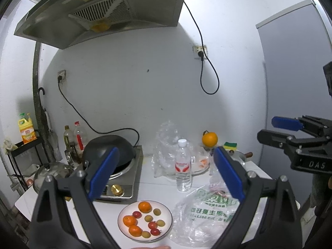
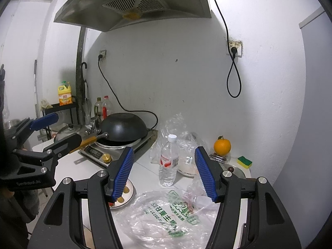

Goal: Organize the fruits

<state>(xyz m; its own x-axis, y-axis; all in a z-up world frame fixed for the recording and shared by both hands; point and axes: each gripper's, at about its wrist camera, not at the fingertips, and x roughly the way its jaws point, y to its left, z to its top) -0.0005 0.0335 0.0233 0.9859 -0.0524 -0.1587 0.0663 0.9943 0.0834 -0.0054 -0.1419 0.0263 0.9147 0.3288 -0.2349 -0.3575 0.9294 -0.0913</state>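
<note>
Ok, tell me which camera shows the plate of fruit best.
The left wrist view: the whole plate lies between the open fingers, every fruit visible. In the right wrist view the plate is mostly hidden behind the right gripper's left finger.

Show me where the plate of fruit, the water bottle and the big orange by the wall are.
plate of fruit (image 1: 168,217): left wrist view, bare right rim.
water bottle (image 1: 183,166): left wrist view, red-and-white label.
big orange (image 2: 222,146): right wrist view, middle of its peel.
</note>
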